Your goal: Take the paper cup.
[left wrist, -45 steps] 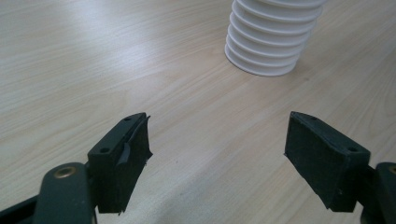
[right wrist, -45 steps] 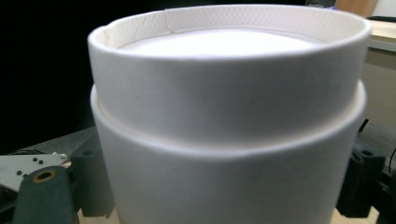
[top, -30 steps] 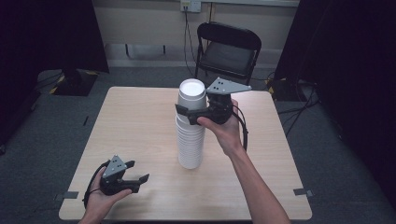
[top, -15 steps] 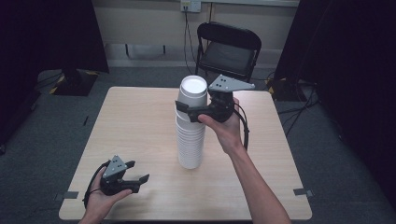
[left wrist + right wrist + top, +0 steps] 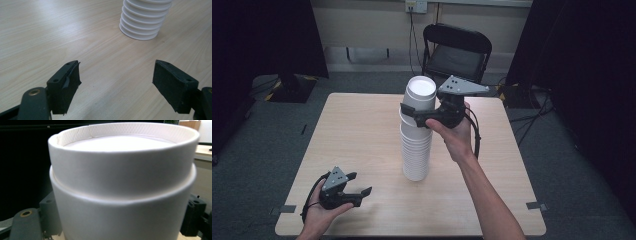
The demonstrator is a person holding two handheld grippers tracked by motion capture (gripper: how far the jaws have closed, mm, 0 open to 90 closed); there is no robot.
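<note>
Up near the top of the cup stack (image 5: pixel 417 135), I'm clamping my right gripper (image 5: pixel 424 116) around the upper cups, probably to peel some off, while my left gripper (image 5: pixel 357 192) is idling wide open, empty, beside the stack's base.

Left black two-jaw gripper (image 5: pixel 357 189) rests low in the left hand (image 5: pixel 319 214), jaws spread wide, nothing between. Right black two-jaw gripper (image 5: pixel 414 111) is raised on an extended forearm (image 5: pixel 484 192), jaws apparently clamping something, contact partly hidden.
</note>
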